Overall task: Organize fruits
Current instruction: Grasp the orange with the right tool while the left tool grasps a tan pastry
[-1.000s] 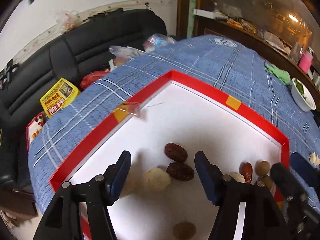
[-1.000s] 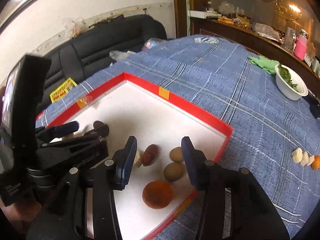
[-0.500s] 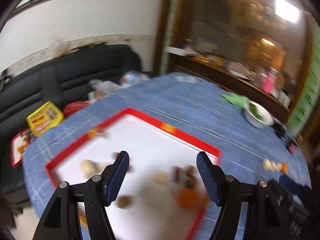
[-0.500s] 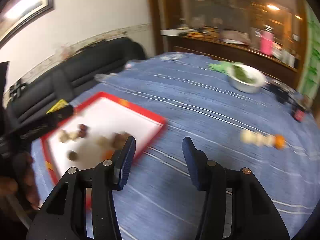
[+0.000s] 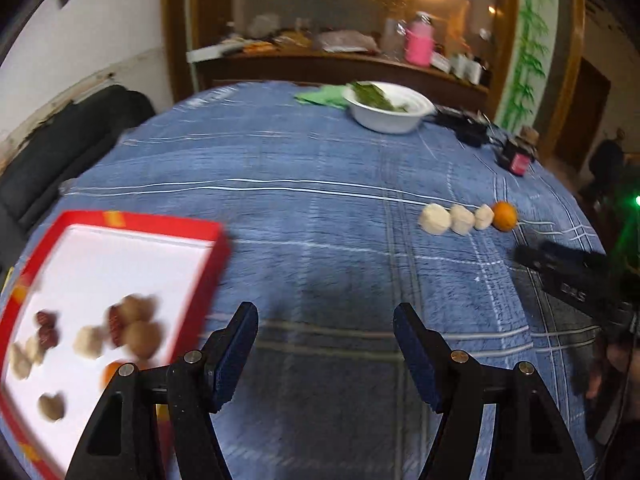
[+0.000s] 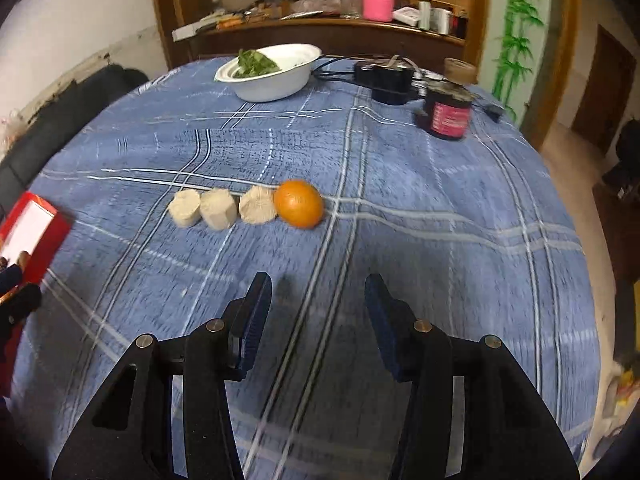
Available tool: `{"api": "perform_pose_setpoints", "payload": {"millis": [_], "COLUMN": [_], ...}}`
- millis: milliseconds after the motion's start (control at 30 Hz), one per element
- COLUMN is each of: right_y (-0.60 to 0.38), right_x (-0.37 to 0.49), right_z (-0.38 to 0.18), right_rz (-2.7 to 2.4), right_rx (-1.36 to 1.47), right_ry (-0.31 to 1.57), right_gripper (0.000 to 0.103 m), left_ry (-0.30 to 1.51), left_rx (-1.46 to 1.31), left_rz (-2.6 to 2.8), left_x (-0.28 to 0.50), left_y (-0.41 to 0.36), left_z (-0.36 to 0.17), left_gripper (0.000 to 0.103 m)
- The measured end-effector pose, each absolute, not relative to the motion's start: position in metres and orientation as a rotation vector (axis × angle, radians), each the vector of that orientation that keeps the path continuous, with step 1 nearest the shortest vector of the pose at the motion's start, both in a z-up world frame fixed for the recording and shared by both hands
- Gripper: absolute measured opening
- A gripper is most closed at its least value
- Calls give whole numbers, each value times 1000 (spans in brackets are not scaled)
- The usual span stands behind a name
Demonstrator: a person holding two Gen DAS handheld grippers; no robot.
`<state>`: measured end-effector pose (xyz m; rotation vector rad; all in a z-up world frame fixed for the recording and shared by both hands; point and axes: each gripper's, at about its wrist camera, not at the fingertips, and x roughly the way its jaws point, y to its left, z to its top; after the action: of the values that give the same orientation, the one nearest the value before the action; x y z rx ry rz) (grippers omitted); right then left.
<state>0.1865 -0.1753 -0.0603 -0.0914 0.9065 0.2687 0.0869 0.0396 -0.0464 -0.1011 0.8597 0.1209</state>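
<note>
Both grippers (image 5: 325, 344) (image 6: 318, 312) apparently open, empty.

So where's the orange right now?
The orange sits on the blue cloth, at the right end of a row beside three pale pieces, ahead of the right gripper.

bare blue tablecloth (image 6: 420, 240) ahead, fruit row (image 6: 244, 208) beyond
</note>
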Motion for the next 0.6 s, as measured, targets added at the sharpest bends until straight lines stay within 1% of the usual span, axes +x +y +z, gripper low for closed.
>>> {"api": "perform_pose_setpoints", "payload": {"millis": [200,233,267,300,600], "right_y": [-161,-158,-156,-154,-177], "right_x": [227,231,235,238,226], "right_z": [-63,-64,-65,-65,-65], "right_rz": [282,292,304,323,332], "right_rx": [-152,-151,-150,-151,-58], "right_ry": [899,902,906,908,925], "right_gripper": [46,40,32,27,27], "left_ry": [893,898,901,903,904], "left_rx": [-100,-102,-103,-101,-63], "left_rz": [54,44,36,25,-53], "left_x": [129,137,143,149,185], "left_y": [21,18,16,14,-13], "left_z": [-60,-62,-62,-63,-71], "left_gripper": [69,69,69,69,69]}}
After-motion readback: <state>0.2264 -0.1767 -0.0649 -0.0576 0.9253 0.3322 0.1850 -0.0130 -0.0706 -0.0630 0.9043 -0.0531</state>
